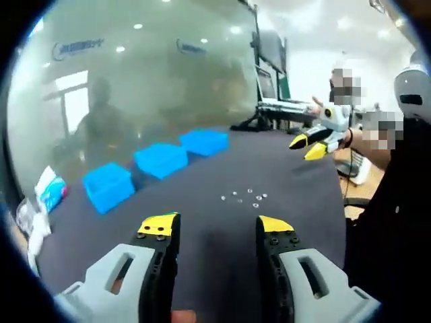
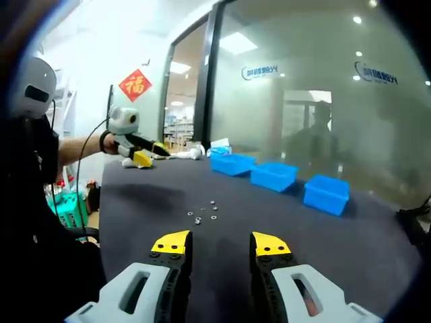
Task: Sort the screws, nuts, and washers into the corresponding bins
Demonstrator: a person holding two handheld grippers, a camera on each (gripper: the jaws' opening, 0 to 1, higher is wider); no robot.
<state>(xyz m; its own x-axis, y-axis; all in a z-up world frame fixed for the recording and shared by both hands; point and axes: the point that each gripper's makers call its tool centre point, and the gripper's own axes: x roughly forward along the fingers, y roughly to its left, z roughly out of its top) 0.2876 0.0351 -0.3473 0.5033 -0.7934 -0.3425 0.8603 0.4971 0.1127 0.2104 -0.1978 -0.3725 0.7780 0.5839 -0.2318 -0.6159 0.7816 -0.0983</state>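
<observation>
**Both grippers raised, hardware loose in the middle of the bench**

The left gripper [image 1: 217,227] hangs above the near part of the dark bench [image 1: 283,168]. Its yellow-tipped fingers [image 1: 159,225] are spread apart and hold nothing. The right gripper [image 2: 221,244] is also above the bench, fingers [image 2: 172,243] spread, nothing between them.

The small screws, nuts and washers [image 1: 246,196] lie in a loose group near the middle of the bench, well apart from both pairs of fingers. In the right gripper view the same group [image 2: 203,212] lies ahead of the fingers. Which piece is which kind, I cannot tell; they are too small.

Three blue bins [image 1: 161,159] stand in a row along the far edge of the bench, next to a frosted glass wall [image 1: 148,81]. They are near each other but do not touch. In the right gripper view the row of bins [image 2: 274,175] stands well beyond the hardware.

Between the hardware and the bins the bench surface is bare, and also between the fingers and the hardware. A plastic bag [image 1: 50,189] lies at the end of the bin row, near the bench corner.
</observation>
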